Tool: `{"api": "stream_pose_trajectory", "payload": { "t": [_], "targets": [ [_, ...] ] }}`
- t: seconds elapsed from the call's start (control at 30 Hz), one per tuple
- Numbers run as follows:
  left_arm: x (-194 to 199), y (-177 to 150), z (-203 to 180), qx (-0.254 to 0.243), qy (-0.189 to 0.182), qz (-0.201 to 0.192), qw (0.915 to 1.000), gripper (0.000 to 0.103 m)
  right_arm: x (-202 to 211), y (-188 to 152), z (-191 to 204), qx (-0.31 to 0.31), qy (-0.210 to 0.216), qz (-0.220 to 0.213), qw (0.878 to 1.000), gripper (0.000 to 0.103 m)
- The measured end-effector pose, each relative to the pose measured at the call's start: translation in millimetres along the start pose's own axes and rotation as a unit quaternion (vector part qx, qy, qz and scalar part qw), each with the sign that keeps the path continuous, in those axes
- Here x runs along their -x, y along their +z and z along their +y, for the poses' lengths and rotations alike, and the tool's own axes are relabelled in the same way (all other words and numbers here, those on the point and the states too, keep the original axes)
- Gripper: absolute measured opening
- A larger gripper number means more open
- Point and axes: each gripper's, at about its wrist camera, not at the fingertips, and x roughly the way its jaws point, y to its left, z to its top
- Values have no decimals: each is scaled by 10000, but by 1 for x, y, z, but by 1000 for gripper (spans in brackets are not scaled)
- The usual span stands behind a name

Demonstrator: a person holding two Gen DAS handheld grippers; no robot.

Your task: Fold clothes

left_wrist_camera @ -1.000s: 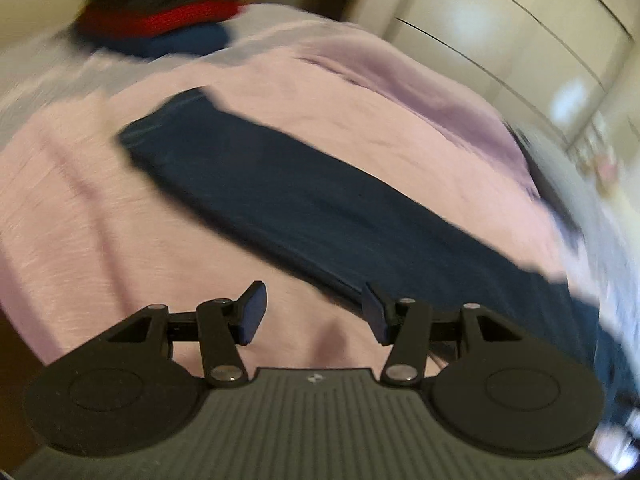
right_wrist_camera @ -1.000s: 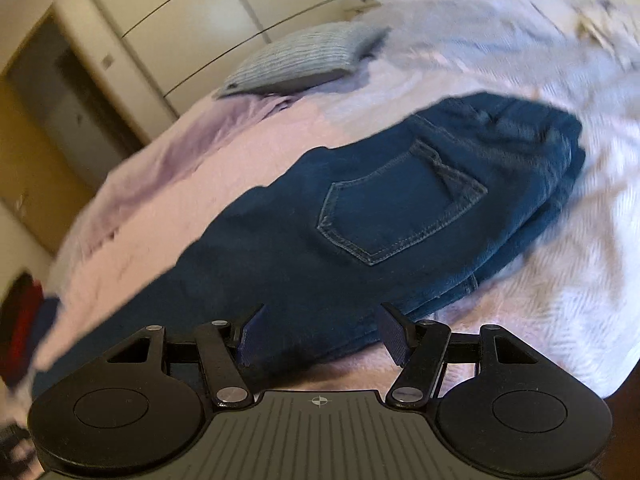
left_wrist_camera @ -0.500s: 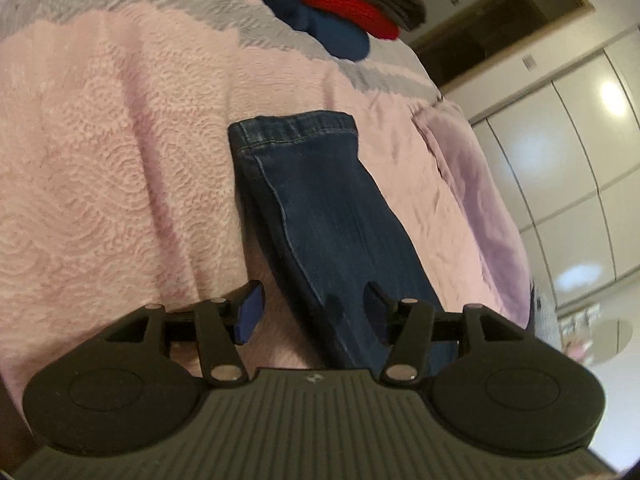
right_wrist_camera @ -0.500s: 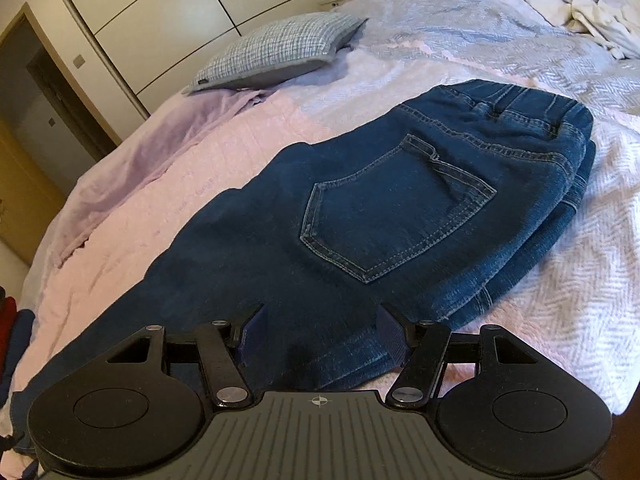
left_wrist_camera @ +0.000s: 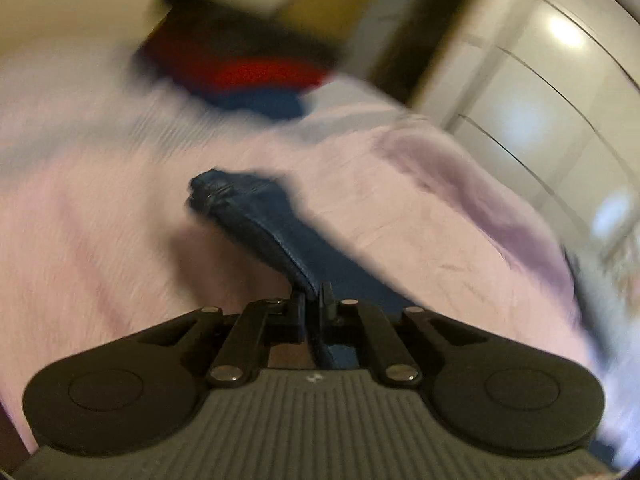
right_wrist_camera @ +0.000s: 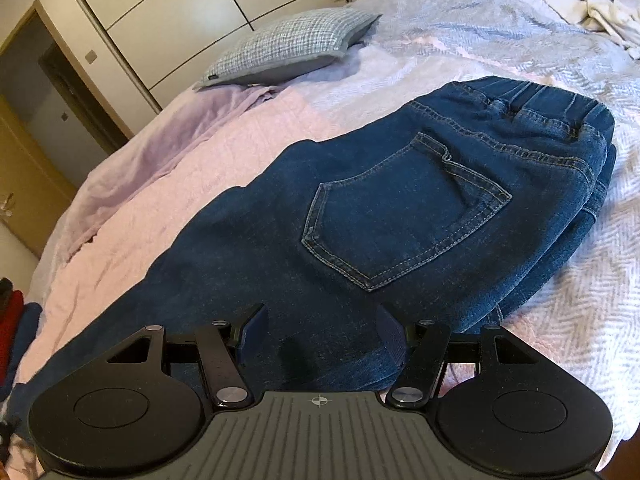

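Dark blue jeans (right_wrist_camera: 360, 216) lie folded lengthwise on the pink bedspread (right_wrist_camera: 224, 148), back pocket up, waistband at the far right. My right gripper (right_wrist_camera: 318, 332) is open and empty, low over the thigh part of the jeans. In the blurred left wrist view, my left gripper (left_wrist_camera: 313, 300) is shut on the edge of the jeans leg (left_wrist_camera: 256, 216) and holds it lifted off the bedspread (left_wrist_camera: 88, 232); the hem hangs ahead of the fingers.
A stack of folded clothes (left_wrist_camera: 244, 72), dark, red and blue, sits at the far end of the bed. A checked grey pillow (right_wrist_camera: 288, 46) lies by the wardrobe doors (right_wrist_camera: 180, 12). Crumpled white laundry (right_wrist_camera: 612, 8) lies at the far right.
My left gripper has closed on the edge of the jeans leg and raised it off the bed. My right gripper has moved in closer over the jeans and stays open.
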Motion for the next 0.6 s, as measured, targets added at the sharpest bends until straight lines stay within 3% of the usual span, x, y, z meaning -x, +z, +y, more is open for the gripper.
{"api": "stream_pose_trajectory", "payload": {
  "t": [0.03, 0.1, 0.2, 0.27, 0.33, 0.4, 0.43, 0.57, 0.6],
  "targets": [
    [8, 3, -22, -545, -131, -173, 9983, 3, 1, 0, -2, -26, 12, -9, 10000, 64],
    [25, 0, -70, -1568, -559, -475, 9849, 3, 4, 1, -5, -74, 26, -34, 10000, 64],
    [46, -26, -137, -2776, -1306, -715, 9491, 4, 8, 2, -9, -149, 59, -80, 9998, 64],
    [50, -57, -171, -3303, -1844, -530, 9242, 7, 10, 3, -11, -189, 77, -118, 9997, 64],
    [41, -98, -202, -3799, -2294, 48, 8961, 16, 13, 4, -11, -180, 105, -146, 9997, 64],
    [31, -140, -222, -4351, -2385, 524, 8666, 17, 15, 5, -11, -154, 115, -157, 9997, 64],
    [32, -147, -222, -4427, -2406, 647, 8614, 17, 17, 6, -11, -137, 121, -170, 9997, 64],
    [46, -143, -207, -4118, -2682, 942, 8658, 19, 26, 9, -5, 3, 379, -380, 9986, 64],
    [50, -137, -200, -3936, -2785, 1022, 8701, 19, 28, 10, -2, 17, 518, -426, 9977, 64]
  ]
}}
